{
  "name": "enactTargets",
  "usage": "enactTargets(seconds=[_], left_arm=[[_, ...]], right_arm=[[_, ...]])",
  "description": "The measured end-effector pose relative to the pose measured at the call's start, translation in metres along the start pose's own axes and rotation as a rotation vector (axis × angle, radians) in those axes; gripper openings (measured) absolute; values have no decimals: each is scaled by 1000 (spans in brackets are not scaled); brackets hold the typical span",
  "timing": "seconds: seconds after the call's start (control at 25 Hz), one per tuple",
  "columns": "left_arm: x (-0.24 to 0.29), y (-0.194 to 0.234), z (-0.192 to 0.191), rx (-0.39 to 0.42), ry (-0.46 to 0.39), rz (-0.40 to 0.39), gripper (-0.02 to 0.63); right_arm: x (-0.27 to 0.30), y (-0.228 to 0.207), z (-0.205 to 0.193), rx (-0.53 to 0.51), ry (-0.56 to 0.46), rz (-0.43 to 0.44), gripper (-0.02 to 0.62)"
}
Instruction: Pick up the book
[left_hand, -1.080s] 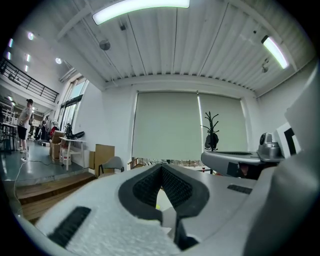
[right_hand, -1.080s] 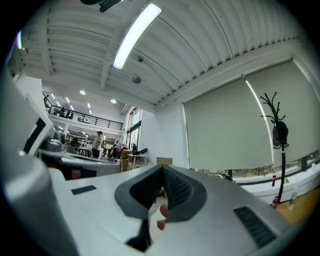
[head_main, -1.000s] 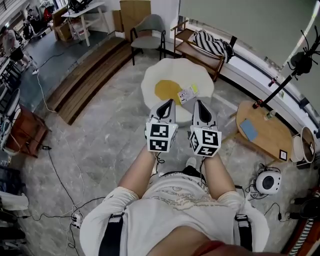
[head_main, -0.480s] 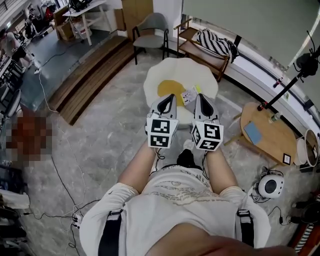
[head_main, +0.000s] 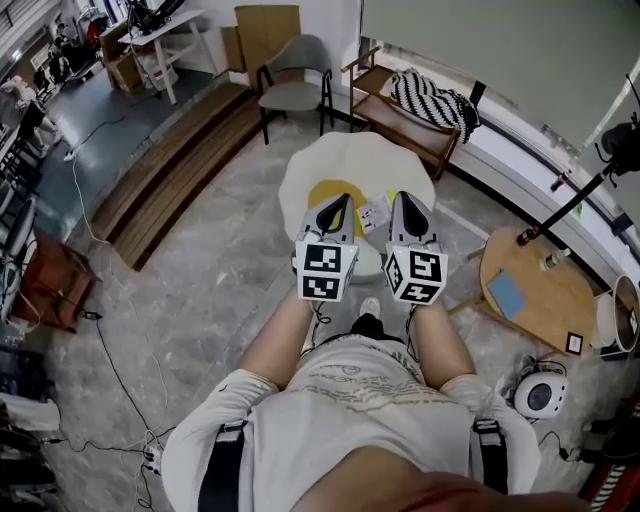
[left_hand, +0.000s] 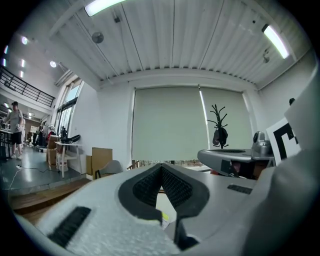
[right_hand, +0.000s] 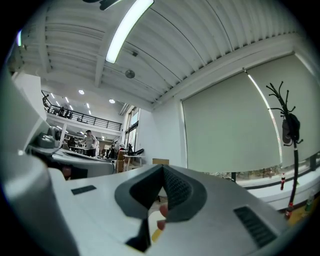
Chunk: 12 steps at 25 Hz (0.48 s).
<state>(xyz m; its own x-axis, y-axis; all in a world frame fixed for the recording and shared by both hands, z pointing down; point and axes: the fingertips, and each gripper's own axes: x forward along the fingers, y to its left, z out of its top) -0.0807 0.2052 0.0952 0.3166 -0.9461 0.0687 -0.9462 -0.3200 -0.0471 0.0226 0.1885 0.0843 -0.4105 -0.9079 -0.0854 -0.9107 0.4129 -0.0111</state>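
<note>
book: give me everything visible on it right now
The book is small, thin and flat, with a light cover whose dark print is too small to read. It lies slightly askew on the white egg-shaped surface, just right of its yellow centre. In the head view it shows between the tips of the left gripper and right gripper. Both are shut and empty, so the book is not yet picked up.

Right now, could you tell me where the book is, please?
In the head view, the book lies on the white egg-shaped surface, just right of its yellow centre, between the left gripper and the right gripper.
</note>
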Motion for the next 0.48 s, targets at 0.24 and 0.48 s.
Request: enactTargets(seconds=[0.24,0.48], left_arm=[[63,3,-10,2,46,-20,17],[109,-7,-21,-25,97,-40,17]], right_arm=[[44,-31,-14,-38,26,-16,25],[74,-66,-34,9,77,-16,25]])
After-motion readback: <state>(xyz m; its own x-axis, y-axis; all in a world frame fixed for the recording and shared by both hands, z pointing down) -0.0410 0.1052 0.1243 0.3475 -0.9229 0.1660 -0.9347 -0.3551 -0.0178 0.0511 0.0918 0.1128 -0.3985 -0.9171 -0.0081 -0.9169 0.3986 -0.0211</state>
